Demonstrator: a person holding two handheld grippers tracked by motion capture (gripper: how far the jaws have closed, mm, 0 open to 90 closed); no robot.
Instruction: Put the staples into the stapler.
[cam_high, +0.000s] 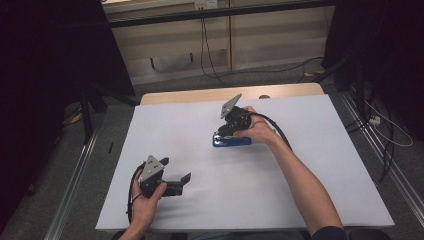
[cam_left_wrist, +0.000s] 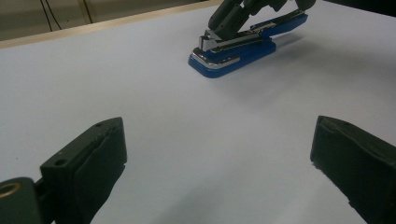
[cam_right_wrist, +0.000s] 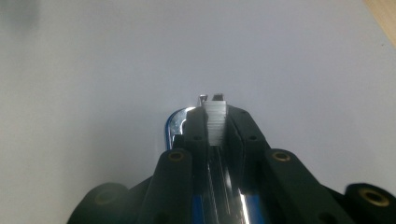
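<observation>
High view: blue stapler (cam_high: 231, 141) flat on white table sheet (cam_high: 300, 190), past mid-table; right gripper (cam_high: 226, 131) lowered onto it from above, right hand (cam_high: 257, 129) wrapped round the body. Grey three-cornered plate (cam_high: 230, 105) tilted up on top.

Right gripper view: jaws drawn close together, clamped on the stapler's (cam_right_wrist: 212, 140) open metal magazine; strip of staples (cam_right_wrist: 215, 119) seated between the pads, chrome nose and blue base edge just left of the left jaw. Blue rear section below, between the jaw roots. Exact pad contact probably on the magazine sides, view too tight to confirm.

Left gripper view: jaws wide apart, nothing between them, bare sheet beneath. Stapler (cam_left_wrist: 233, 51) well ahead of the jaw tips, slightly right of centre, top arm raised, right gripper's black jaws on it.

High view again: left gripper (cam_high: 181, 182) near the front table edge, held in left hand (cam_high: 145, 205), well apart from the stapler.
</observation>
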